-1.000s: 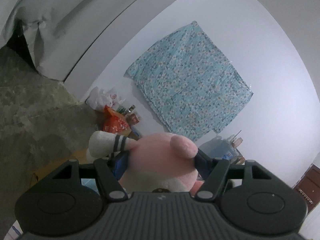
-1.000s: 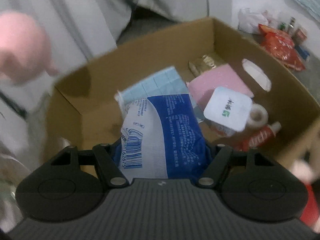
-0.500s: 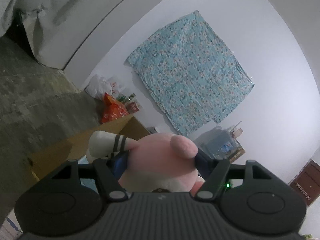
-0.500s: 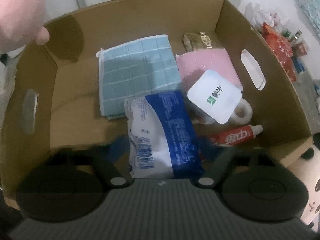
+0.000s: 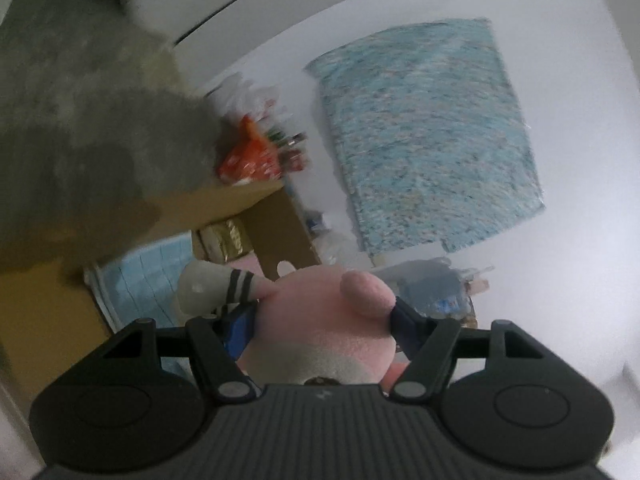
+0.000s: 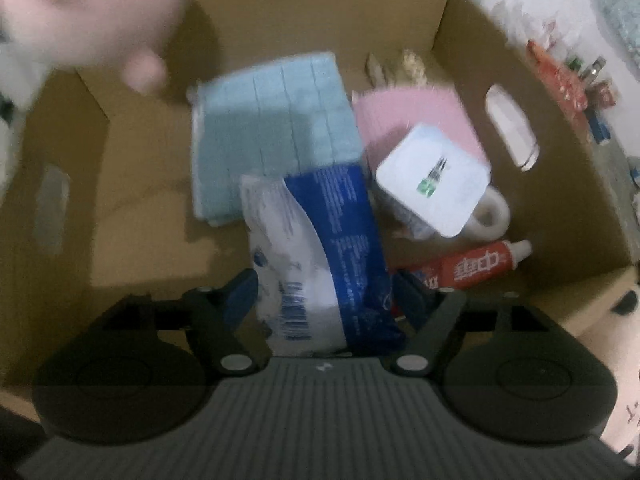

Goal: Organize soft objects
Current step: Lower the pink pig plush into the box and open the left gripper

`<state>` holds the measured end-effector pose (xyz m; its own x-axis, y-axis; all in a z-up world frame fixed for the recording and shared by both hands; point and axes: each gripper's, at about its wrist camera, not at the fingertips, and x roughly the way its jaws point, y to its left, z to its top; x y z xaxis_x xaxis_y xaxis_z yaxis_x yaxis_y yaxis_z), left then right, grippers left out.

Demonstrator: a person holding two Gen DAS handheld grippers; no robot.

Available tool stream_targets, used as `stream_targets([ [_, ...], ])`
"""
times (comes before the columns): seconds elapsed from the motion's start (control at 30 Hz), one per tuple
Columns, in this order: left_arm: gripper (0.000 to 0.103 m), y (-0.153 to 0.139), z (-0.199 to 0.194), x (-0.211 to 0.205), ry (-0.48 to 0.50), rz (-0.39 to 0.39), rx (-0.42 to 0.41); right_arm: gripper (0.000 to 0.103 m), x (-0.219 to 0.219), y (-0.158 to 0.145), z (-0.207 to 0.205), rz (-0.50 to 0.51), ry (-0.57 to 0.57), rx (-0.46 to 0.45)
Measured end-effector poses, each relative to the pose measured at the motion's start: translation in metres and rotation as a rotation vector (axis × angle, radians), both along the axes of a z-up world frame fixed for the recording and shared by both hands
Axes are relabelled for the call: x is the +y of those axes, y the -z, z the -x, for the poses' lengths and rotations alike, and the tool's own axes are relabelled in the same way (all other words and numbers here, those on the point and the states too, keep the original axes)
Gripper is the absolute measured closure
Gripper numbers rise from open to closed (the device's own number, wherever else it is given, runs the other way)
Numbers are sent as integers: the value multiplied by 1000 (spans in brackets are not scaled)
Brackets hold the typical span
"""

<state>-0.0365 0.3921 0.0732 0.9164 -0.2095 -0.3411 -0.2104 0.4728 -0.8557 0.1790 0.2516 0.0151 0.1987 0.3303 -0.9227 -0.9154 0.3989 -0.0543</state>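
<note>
The left tongs (image 5: 324, 320) are clamped on the pink plush toy (image 5: 320, 320), with the blue pads pressed into its round body from both sides; its white limb with two dark stripes sticks out at about ten o'clock from the grip. The toy looks very light and soft, so the pads sink in and the body bulges between them; I judge that it will not slip easily, because the pile is rough, but it can swing or turn if it is held only by a limb. The best hold is the one it has now, across the thick middle. In the right wrist view the same toy shows as a blurred pink shape at eleven o'clock, above the rim of the cardboard box (image 6: 560, 160). The right tongs (image 6: 324, 300) point down into the box and their jaws are opening, with the blue and white tissue pack (image 6: 320, 256) still between them; whether the pads press on it now I cannot tell. This pack is light, squashy and wrapped in smooth film, so it may slide; a hold across its wide middle seems safest. Beside it lie a light blue cloth (image 6: 272, 132) at twelve o'clock and a pink cloth (image 6: 416, 116) at one o'clock.
</note>
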Motion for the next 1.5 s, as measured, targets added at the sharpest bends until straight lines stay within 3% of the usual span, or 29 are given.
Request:
stream_targets([
  [0.13, 33, 22, -30, -2, -54, 157, 101, 22, -23, -33, 21, -95, 25, -41],
  [0.33, 30, 94, -53, -11, -327, 507, 317, 19, -70, -64, 55, -181, -8, -79],
  [0.43, 21, 124, -55, -11, -453, 622, 315, 19, -90, -67, 69, -194, -31, -89],
  [0.5, 14, 137, -59, -9, -493, 645, 331, 18, -101, -68, 76, -192, -36, -104],
  [0.63, 7, 128, -50, -10, -493, 529, 383, 16, -121, -74, 80, -225, -29, -119],
  [0.8, 7, 96, -19, -14, -476, 419, 436, 15, -137, -75, 74, -269, 22, -101],
  [0.93, 23, 74, -4, -20, -415, 332, 381, 15, -149, -70, 74, -282, 55, -87],
  [1.03, 54, 68, -5, -25, -401, 249, 368, 15, -159, -68, 77, -287, 68, -79],
  [1.13, 73, 68, -26, -20, -358, 172, 348, 15, -168, -68, 79, -293, 88, -80],
  [1.17, 77, 66, -41, -20, -333, 91, 343, 15, -174, -68, 80, -296, 98, -82],
  [1.3, 85, 53, -97, -28, -157, -149, 343, 15, -194, -70, 84, -314, 141, -77],
  [1.33, 95, 55, -113, -32, -103, -189, 363, 15, -200, -71, 85, -321, 156, -79],
  [1.4, 97, 64, -129, -38, -111, -198, 439, 15, -216, -73, 88, -347, 199, -80],
  [1.5, 85, 58, -130, -42, -111, -216, 463, 15, -253, -80, 95, -427, 282, -99],
])
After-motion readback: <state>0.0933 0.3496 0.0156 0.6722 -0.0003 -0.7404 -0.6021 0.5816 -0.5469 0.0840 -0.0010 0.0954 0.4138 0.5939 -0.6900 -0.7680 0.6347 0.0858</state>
